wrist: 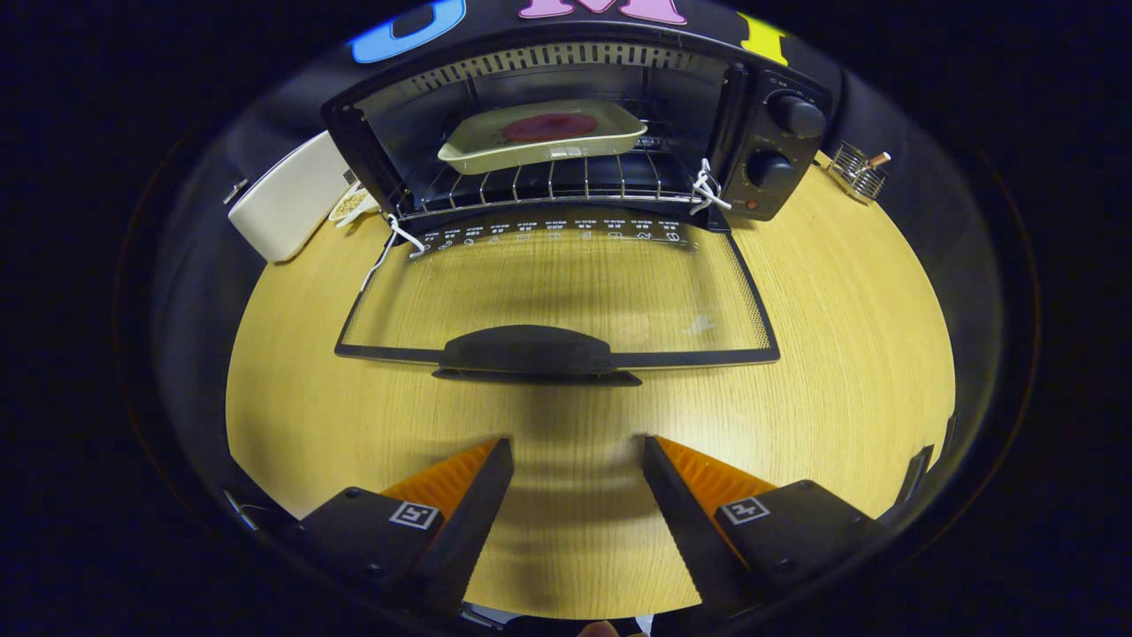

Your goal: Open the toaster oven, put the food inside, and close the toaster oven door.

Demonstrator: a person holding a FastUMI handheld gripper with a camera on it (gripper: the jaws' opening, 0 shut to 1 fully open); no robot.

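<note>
Toaster oven (pixel 584 124) sits at the top centre of the frame on a pale wooden table (pixel 840 354), its cavity open. Its glass door (pixel 557 292) is folded all the way down and lies flat toward the viewer across the middle of the frame, with a dark curved handle (pixel 531 352) on its near edge. Inside the oven, on a wire rack (pixel 548 181), rests a pale rectangular tray (pixel 541 134) holding a round reddish piece of food (pixel 550 126). Two black knobs (pixel 796 115) sit one above the other on the oven's control panel at the upper right.

The gripper (pixel 577 460) fills the bottom of the frame, its two fingers spread wide apart and holding nothing, bare tabletop between them. The door handle lies just ahead of the fingertips, not touching them.

At the upper left, beside the oven, stands a cream-coloured box-like object (pixel 287 196). At the far upper right is a small wire basket (pixel 860 172).
</note>
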